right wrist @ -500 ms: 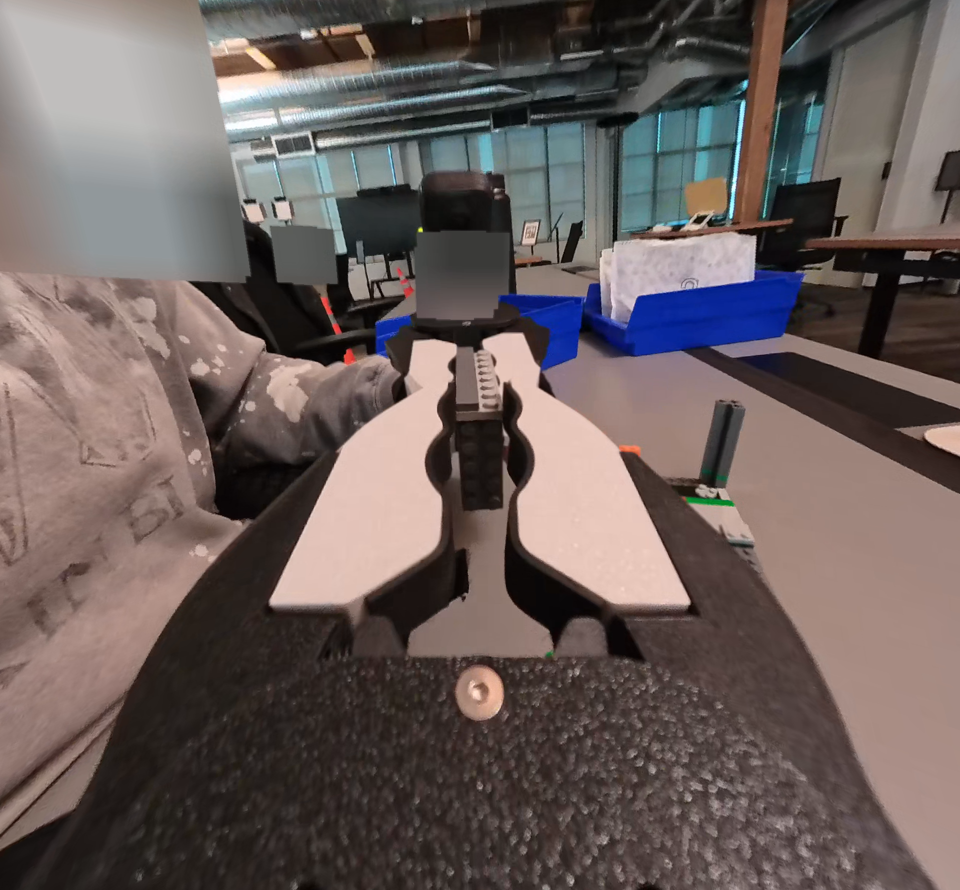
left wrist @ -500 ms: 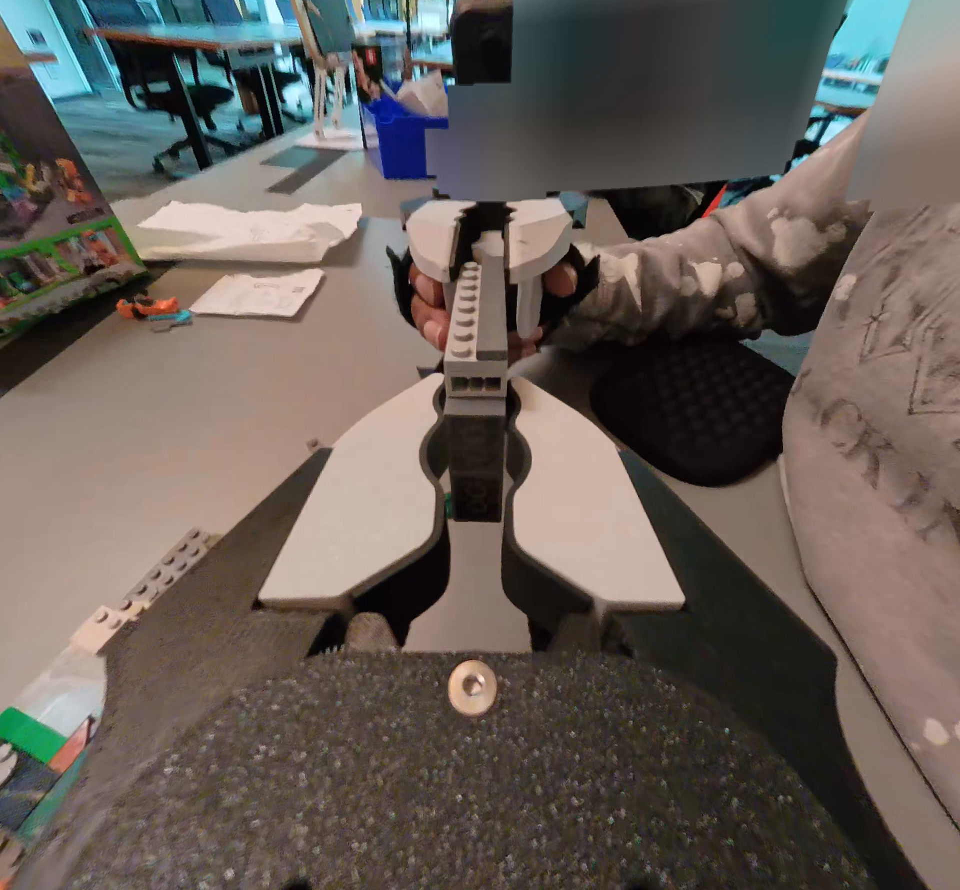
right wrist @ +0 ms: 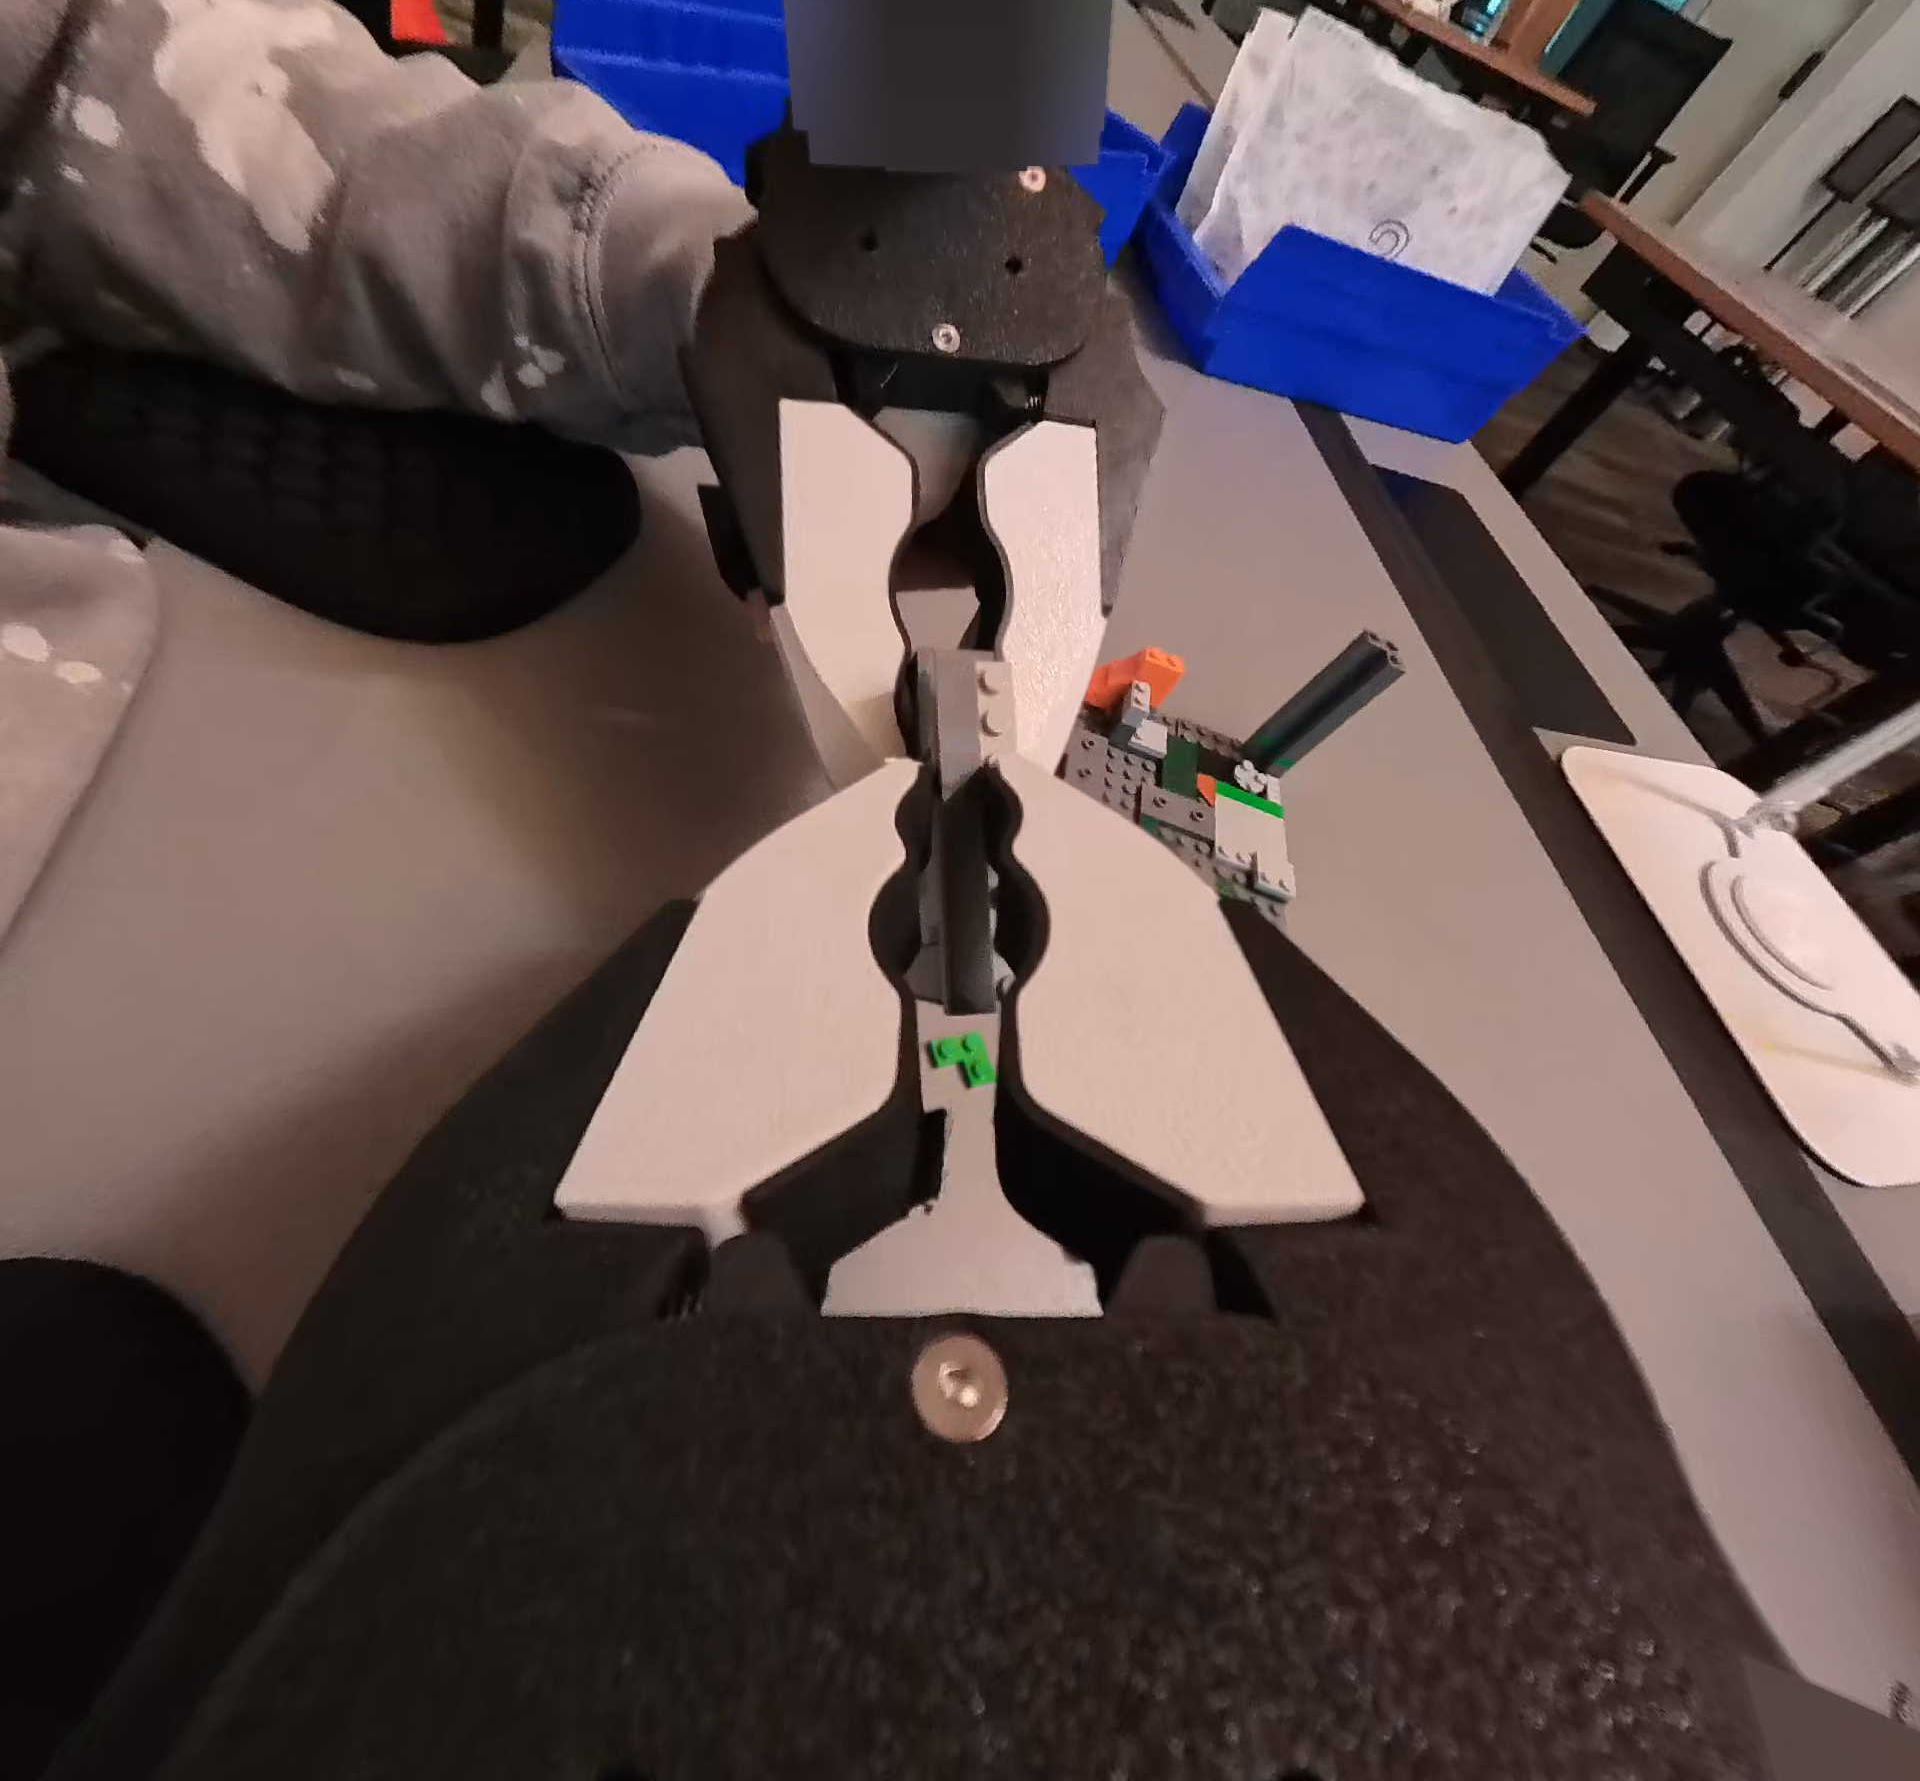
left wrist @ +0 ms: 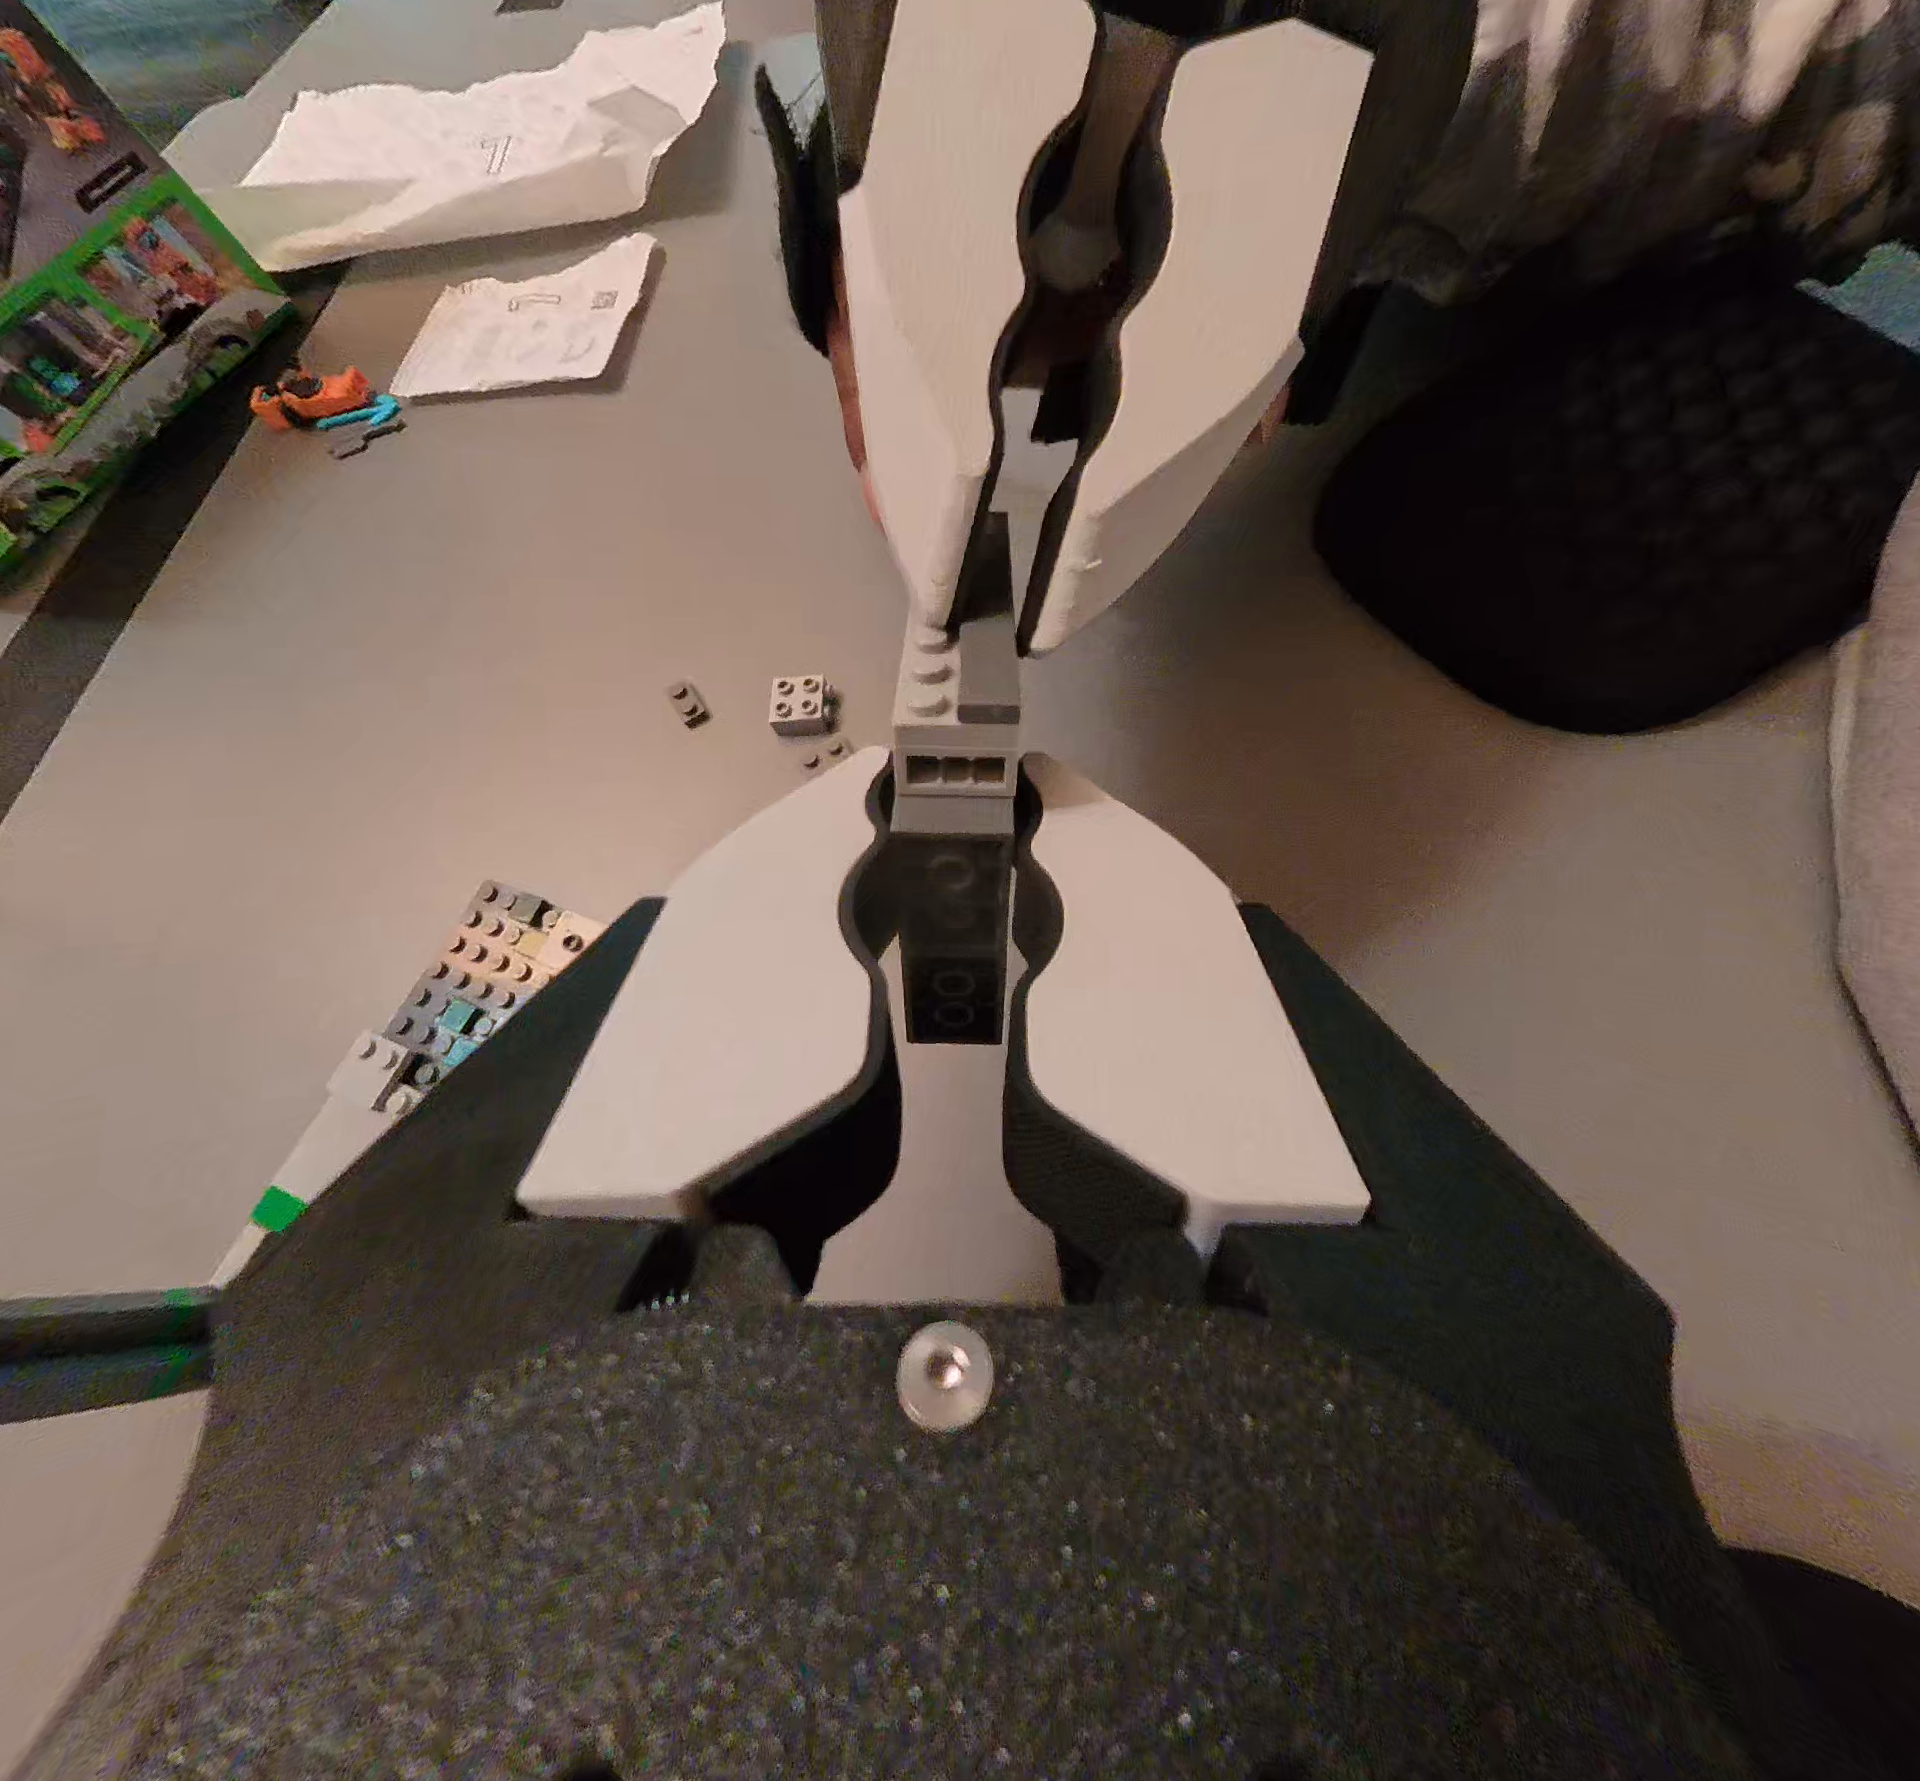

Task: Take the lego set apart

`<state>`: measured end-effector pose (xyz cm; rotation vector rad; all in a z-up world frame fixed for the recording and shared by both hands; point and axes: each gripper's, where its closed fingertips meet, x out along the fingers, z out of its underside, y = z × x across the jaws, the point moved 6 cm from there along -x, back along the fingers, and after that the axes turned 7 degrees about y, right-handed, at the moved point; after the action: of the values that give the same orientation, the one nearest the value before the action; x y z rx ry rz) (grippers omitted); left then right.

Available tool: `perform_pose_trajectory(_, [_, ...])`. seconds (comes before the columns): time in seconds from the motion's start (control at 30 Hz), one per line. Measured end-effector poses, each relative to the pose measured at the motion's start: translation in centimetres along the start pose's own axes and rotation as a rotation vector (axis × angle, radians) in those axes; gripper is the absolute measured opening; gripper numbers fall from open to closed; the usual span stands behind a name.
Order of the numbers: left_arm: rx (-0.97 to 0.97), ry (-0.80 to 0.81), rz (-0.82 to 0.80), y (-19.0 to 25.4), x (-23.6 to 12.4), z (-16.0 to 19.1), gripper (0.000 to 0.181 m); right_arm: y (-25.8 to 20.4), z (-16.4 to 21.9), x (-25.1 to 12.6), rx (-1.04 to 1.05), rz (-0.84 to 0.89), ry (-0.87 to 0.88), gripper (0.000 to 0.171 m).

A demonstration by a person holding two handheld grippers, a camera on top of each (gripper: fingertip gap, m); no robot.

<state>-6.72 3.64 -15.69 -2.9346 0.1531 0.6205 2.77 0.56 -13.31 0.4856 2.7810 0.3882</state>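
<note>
Both tools are working on one small stack of bricks held in the air above the desk [left wrist: 1351, 900]. The left hand-held gripper [left wrist: 954, 796] is clamped on the black bricks [left wrist: 956, 942] at one end, and the right hand-held gripper [right wrist: 961, 796] is clamped on the long grey brick [left wrist: 940, 692] at the other end. The step in hand looks like prying these two apart; next probably comes a firm bend or twist at the joint, grips kept tight. The rest of the lego set [right wrist: 1195, 796] sits on the desk near its right-hand edge, with loose grey pieces [left wrist: 800, 697] lying mid-desk.
</note>
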Motion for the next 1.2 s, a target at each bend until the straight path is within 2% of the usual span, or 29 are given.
perform_pose_trajectory(0.17, [-0.002, -0.042, -0.038, -0.2, 0.5, 0.1, 0.019, 0.2, 0.5, -0.2, 0.011, 0.005, -0.044, 0.008])
perform_pose_trajectory(0.37, [-0.093, -0.05, -0.048, -0.5, 0.9, 0.2, 0.019, 0.4, 0.9, -0.5, -0.002, 0.045, -0.071, 0.007])
perform_pose_trajectory(0.57, [-0.187, -0.038, -0.021, -0.7, 1.4, 0.6, 0.02, 0.1, 1.3, -0.6, -0.054, 0.081, -0.086, 0.007])
perform_pose_trajectory(0.97, [-0.197, -0.011, 0.036, -0.3, 2.1, 0.5, 0.02, 0.1, 1.3, -1.5, 0.01, 0.03, -0.061, 0.006])
perform_pose_trajectory(1.2, [-0.265, 0.024, 0.075, -0.3, 2.1, 0.5, 0.02, -0.2, 0.8, -1.8, -0.034, 0.06, -0.067, 0.005])
